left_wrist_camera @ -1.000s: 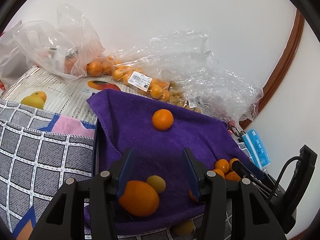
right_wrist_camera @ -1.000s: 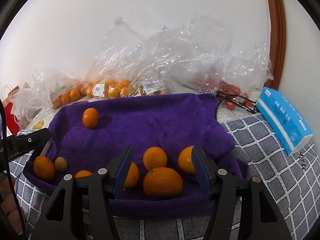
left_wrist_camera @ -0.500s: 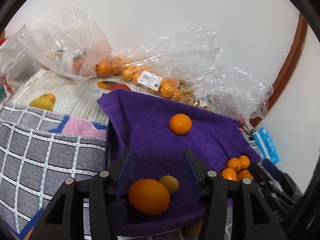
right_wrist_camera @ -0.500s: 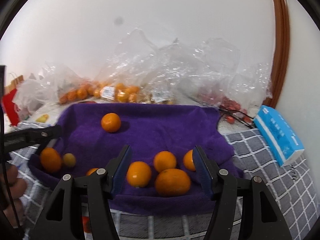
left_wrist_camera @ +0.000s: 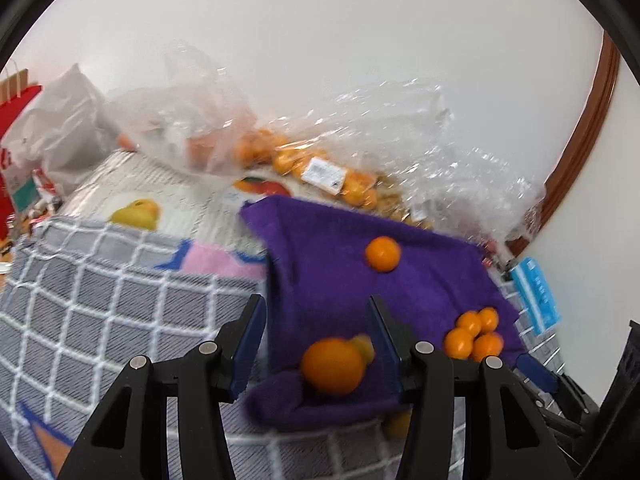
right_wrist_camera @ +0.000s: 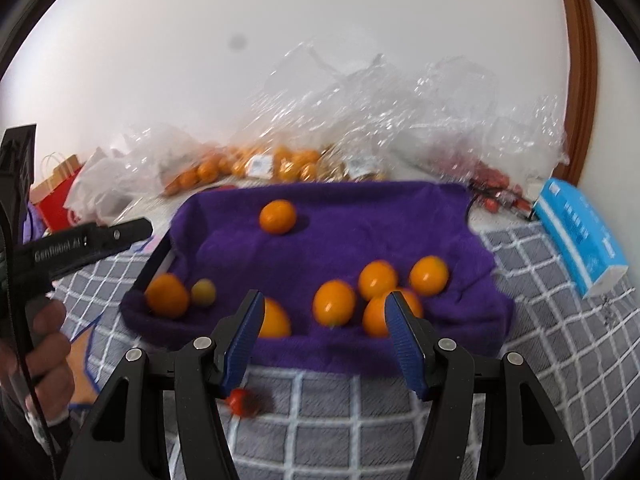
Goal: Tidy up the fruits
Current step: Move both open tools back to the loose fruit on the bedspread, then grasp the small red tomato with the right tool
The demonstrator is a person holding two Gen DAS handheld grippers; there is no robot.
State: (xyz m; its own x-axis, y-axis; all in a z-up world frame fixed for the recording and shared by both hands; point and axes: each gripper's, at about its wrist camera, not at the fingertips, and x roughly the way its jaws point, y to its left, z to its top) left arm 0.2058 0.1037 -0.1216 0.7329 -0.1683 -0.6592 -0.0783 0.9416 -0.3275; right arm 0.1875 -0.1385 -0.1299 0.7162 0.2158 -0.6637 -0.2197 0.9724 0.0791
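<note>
White wall and a heap of clear plastic bags (right_wrist_camera: pixel 384 120) back a bed covered in a grey checked blanket (right_wrist_camera: pixel 560 360), and on it lies the purple towel (right_wrist_camera: pixel 360 216), the landmark for everything else. The oranges are on the towel: a cluster of four (right_wrist_camera: pixel 380 292) near its front right, a lone orange (right_wrist_camera: pixel 277 216) toward its back, a big orange (right_wrist_camera: pixel 167 294) with a small greenish fruit (right_wrist_camera: pixel 203 292) touching it at the front left corner, and another orange (right_wrist_camera: pixel 274 322) at the front edge, half hidden by a finger. The towel's raised folds probably serve to keep round fruit from rolling off (a sensible nest). More oranges sit bagged (left_wrist_camera: pixel 320 168) behind the towel, seemingly the supply not yet sorted. A small red fruit (right_wrist_camera: pixel 240 400) lies on the blanket just in front of the towel. A blue box (right_wrist_camera: pixel 580 236) rests to the towel's right.

The right gripper (right_wrist_camera: pixel 324 332) hovers over the towel's front edge, jaws parted and holding nothing; the cluster is beyond its fingers. The left gripper (left_wrist_camera: pixel 316 340), held in a hand (right_wrist_camera: pixel 44 348), hangs above the front left corner, jaws apart and empty, the big orange framed between them but untouched. Both seem poised to choose a fruit.
</note>
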